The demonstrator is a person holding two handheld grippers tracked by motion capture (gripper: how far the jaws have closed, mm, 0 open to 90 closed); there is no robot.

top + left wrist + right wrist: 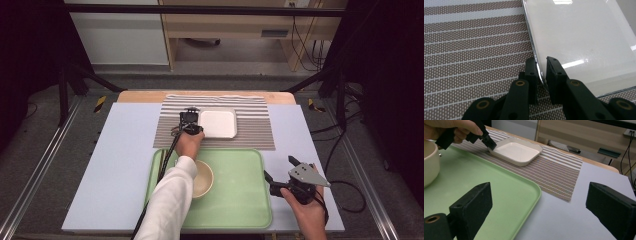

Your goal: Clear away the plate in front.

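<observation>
Pinching down on the near left rim of the shallow white square ceramic dish (584, 37), the left claw (541, 65) has its two black jaws drawn narrow, one outside the wall, one just inside, and the rim sits clamped between them. That dish rests on the brown-and-white striped woven placemat (255, 131) at the far side of the lavender tabletop (120, 165), flat and level, with nothing in it that I can see. From the right gripper view you catch the same grip at a distance: the hand tucked in at the dish's corner, jaws on the edge.

Over on the right, the right claw (539, 206) hangs wide apart, holding nothing, hovering over the tabletop beside the right edge of the pale green rectangular plastic tray (240, 195). A round cream-coloured bowl (204, 177) stands on that tray's left part, partly under the white sleeve.

My read: this is the grasp step on the dish, either just taken for a lift or about to be let go. If it's a lift, the next move calls for a firm squeeze and a level raise, because a one-edge grip on a glossy rim may tip or slip.

Brands, labels, writing? None legible on dish, bowl, tray or mat.
</observation>
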